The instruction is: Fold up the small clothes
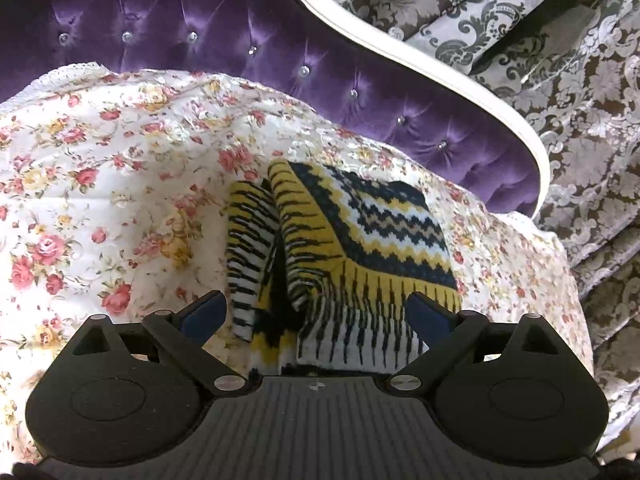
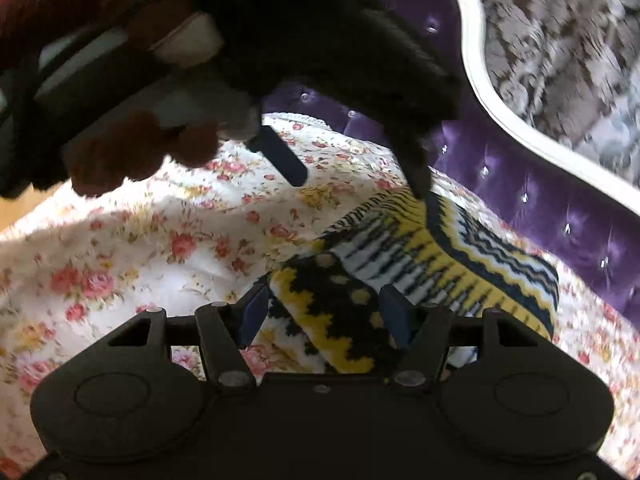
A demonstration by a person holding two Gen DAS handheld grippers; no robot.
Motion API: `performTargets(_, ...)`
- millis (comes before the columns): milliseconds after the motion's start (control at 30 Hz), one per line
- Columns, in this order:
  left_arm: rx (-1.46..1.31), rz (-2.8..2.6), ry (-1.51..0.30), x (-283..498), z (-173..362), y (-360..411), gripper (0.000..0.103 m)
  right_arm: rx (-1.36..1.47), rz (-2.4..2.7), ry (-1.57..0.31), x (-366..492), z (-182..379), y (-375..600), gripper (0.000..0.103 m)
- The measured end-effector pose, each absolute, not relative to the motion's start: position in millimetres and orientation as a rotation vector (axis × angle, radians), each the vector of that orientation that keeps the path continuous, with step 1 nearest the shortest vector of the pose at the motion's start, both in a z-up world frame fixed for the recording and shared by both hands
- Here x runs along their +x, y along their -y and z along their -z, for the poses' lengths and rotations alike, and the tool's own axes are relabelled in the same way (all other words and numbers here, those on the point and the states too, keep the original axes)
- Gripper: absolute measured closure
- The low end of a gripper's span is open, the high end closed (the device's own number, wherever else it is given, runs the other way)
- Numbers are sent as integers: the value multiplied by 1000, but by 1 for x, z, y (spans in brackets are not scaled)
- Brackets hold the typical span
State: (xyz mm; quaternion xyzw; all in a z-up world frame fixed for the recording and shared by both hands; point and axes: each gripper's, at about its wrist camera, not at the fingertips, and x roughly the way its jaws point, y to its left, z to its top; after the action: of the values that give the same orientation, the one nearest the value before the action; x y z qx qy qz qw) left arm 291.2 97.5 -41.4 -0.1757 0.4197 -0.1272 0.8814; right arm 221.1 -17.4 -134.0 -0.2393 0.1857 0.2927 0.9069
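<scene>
A small knitted garment (image 1: 352, 248) in yellow, navy and white zigzag lies folded on the floral bedspread (image 1: 100, 184). My left gripper (image 1: 316, 316) is open, its blue fingers either side of the garment's near edge. In the right wrist view the same garment (image 2: 420, 268) lies ahead. My right gripper (image 2: 324, 312) is open, its fingers straddling the garment's near yellow-and-black end. The left gripper and the gloved hand (image 2: 160, 80) holding it fill the upper left of that view, one blue fingertip (image 2: 288, 164) hanging above the bedspread (image 2: 140, 248).
A purple tufted headboard (image 1: 200, 32) with a white frame (image 1: 460, 92) curves behind the bed. Grey damask wallpaper (image 1: 580, 140) lies beyond it. The bedspread has a lace edge at the far left (image 1: 68, 74).
</scene>
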Motion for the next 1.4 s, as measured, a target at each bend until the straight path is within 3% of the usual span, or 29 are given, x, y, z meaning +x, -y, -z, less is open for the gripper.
performTargets(233, -390, 283, -888, 294, 41, -99, 5, -588, -555, -373, 225, 147, 8, 43)
performTargets(300, -398, 294, -886, 296, 39, -97, 5, -540, -555, -380, 231, 142, 14, 90)
performTargets(533, -480, 369, -902, 308, 44, -86, 5, -278, -543, -360, 234, 121, 53, 91)
performTargets(733, -528, 362, -918, 324, 59, -80, 7, -220, -552, -369, 233, 118, 64, 91)
performTargets(933, -605, 343, -903, 333, 68, -85, 31, -200, -562, -361, 232, 124, 64, 91)
performTargets(1000, -622, 330, -888, 335, 71, -87, 48, -195, -564, -362, 232, 125, 64, 91)
performTargets(1033, -617, 320, -879, 334, 72, -87, 65, -192, -564, -362, 231, 126, 64, 91)
performTargets(1067, -605, 308, -871, 334, 72, -87, 89, -189, -564, -362, 231, 126, 64, 91)
performTargets(1400, -458, 315, -736, 308, 29, -90, 90, -141, -595, -313, 213, 111, 57, 90)
